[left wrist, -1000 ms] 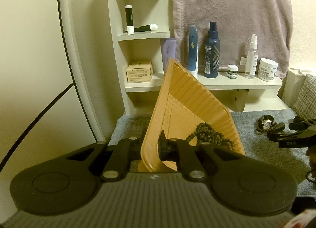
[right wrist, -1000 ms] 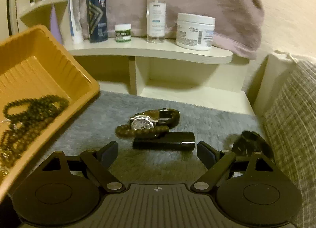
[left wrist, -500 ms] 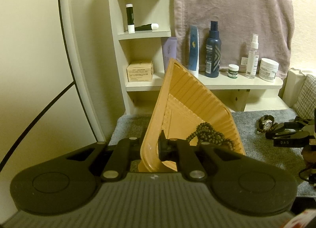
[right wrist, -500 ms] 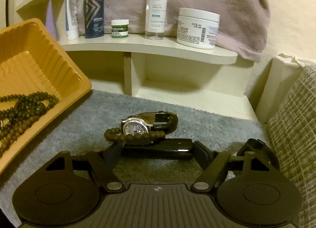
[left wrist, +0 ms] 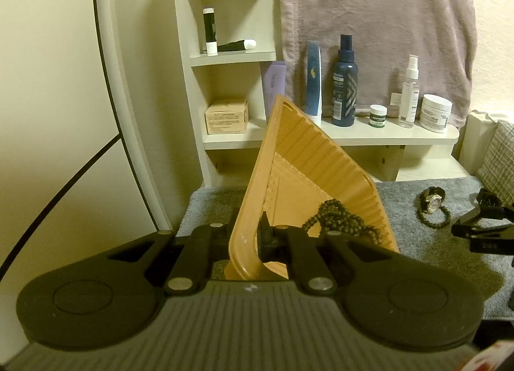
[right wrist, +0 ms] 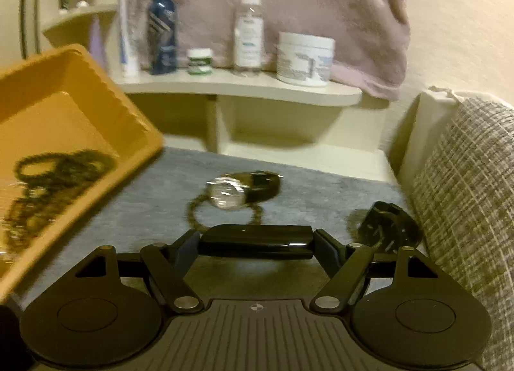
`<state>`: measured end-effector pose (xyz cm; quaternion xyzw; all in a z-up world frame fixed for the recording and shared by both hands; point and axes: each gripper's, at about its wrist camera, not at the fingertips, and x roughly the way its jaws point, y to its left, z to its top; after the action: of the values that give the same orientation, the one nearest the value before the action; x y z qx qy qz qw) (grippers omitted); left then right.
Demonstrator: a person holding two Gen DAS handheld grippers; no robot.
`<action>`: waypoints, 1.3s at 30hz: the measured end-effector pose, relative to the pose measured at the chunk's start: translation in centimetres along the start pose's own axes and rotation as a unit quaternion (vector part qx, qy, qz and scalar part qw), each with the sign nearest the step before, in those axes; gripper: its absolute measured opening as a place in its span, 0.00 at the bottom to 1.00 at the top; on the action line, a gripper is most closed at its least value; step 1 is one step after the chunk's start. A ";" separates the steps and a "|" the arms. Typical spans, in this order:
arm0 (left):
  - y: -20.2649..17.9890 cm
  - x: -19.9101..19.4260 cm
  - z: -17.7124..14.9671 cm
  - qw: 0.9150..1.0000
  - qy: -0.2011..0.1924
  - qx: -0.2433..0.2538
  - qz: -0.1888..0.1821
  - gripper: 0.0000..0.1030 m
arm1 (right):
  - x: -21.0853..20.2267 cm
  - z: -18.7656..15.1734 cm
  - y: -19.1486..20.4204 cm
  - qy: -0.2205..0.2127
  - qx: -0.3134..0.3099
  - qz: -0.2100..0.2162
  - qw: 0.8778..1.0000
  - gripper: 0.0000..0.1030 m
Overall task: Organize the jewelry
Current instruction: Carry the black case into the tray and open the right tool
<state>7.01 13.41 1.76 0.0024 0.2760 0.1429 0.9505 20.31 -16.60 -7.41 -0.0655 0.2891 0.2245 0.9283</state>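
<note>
My left gripper [left wrist: 245,239] is shut on the near rim of an orange tray [left wrist: 305,175], holding it tilted above the grey mat. Dark bead necklaces [left wrist: 340,220] lie in the tray; tray [right wrist: 64,114] and beads [right wrist: 61,165] also show at the left of the right wrist view. My right gripper [right wrist: 257,241] is shut on a slim black case [right wrist: 257,239], held by its ends above the mat. Beyond it lie a silver-faced watch [right wrist: 239,189] on a bead bracelet [right wrist: 196,213] and a black watch [right wrist: 385,226]. The right gripper shows in the left wrist view [left wrist: 482,233].
A grey mat [right wrist: 154,210] covers the surface. A white shelf [right wrist: 241,88] behind carries bottles [right wrist: 162,24] and a white jar [right wrist: 305,57]; a mauve towel [left wrist: 369,24] hangs above. A checked cushion [right wrist: 465,210] stands at the right, a mirror [left wrist: 48,82] at the left.
My right gripper moved forward, closed on the ends of the black case and lifted it. The left gripper and the tray stayed put.
</note>
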 end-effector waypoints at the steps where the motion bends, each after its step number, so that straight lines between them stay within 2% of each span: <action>1: 0.0 0.0 0.0 1.000 0.000 -0.001 0.000 0.07 | -0.4 0.1 0.2 -0.003 0.001 0.016 1.000 0.74; 4: 0.0 0.0 0.0 1.000 0.000 0.000 0.001 0.07 | -1.8 0.6 1.7 -0.011 -0.008 0.084 0.996 0.74; 9: 0.0 0.0 0.0 1.000 0.001 0.000 0.000 0.07 | -3.5 2.1 5.3 -0.028 -0.057 0.201 0.978 0.74; 13: 0.0 0.0 0.0 1.000 0.001 -0.001 0.000 0.07 | -4.0 2.8 8.4 -0.038 -0.099 0.264 0.959 0.74; 15: 0.0 0.0 0.0 1.000 0.000 -0.001 0.000 0.07 | -3.9 3.1 9.6 -0.041 -0.121 0.280 0.951 0.74; 24: 0.0 0.0 0.1 1.000 0.000 -0.002 -0.002 0.07 | -2.6 4.0 11.4 -0.038 -0.159 0.311 0.936 0.74; 39: 0.0 -0.1 0.1 1.000 -0.001 -0.002 -0.003 0.07 | -0.5 4.1 12.2 -0.004 -0.149 0.313 0.938 0.74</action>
<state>7.01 13.39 1.88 0.0000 0.2752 0.1410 0.9510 16.50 -4.89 -3.67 -0.1086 0.2548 0.5446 0.7917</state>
